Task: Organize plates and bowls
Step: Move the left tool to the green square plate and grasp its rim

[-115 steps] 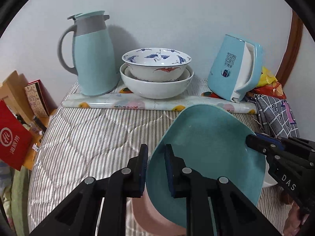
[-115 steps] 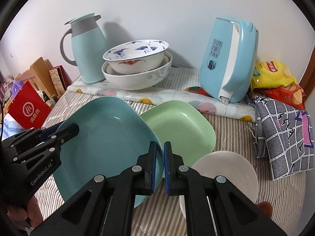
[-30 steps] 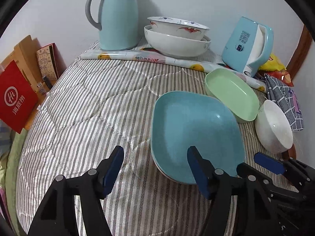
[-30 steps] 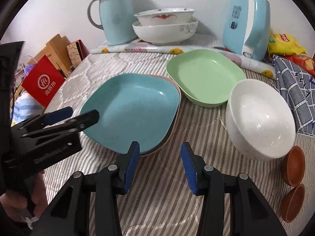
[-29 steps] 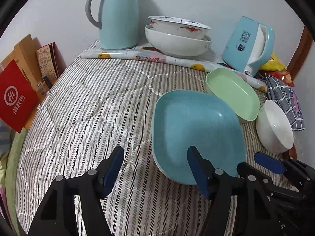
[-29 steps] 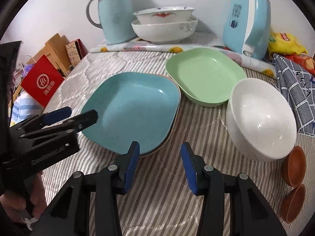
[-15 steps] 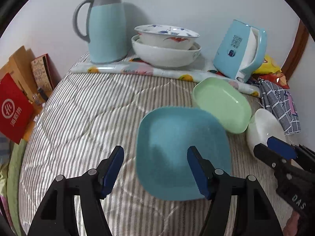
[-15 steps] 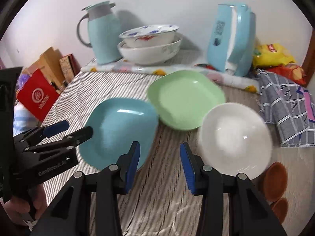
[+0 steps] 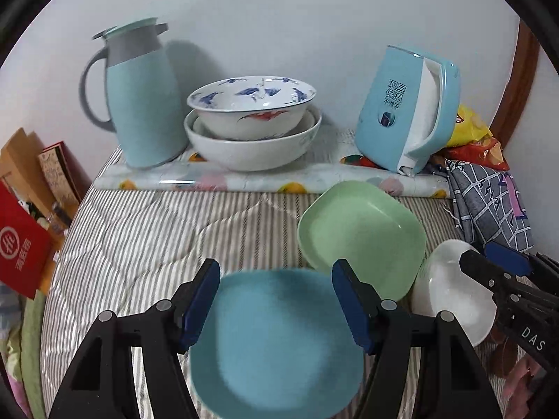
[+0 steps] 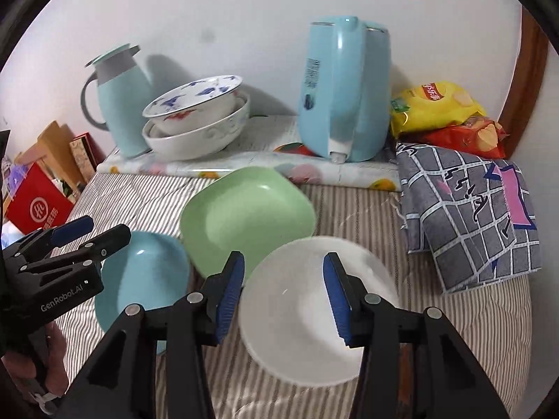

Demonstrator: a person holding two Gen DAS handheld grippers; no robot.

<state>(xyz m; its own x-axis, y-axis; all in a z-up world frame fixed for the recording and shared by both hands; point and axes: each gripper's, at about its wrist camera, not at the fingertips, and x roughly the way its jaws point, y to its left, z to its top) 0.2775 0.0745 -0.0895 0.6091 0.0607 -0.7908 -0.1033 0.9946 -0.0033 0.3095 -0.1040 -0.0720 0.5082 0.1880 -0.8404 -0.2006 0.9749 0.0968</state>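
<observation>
left gripper [image 9: 276,300] jaws released over blue plate [image 9: 276,349] | right gripper [image 10: 283,291] jaws opening, empty, over white bowl [image 10: 297,314]

Teal plate [image 9: 276,345], green plate [image 9: 363,237] — white bowl [image 10: 314,317].

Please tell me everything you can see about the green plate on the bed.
The green plate is pale green, squarish with rounded corners, shallow, with a raised rim; it looks like smooth plastic or melamine, and it is empty. It lies face up on the striped bedcover, in front of the blue kettle. The blue plate is to its left and the white bowl to its lower right; whether they touch it cannot be told. Neither gripper holds it.
</observation>
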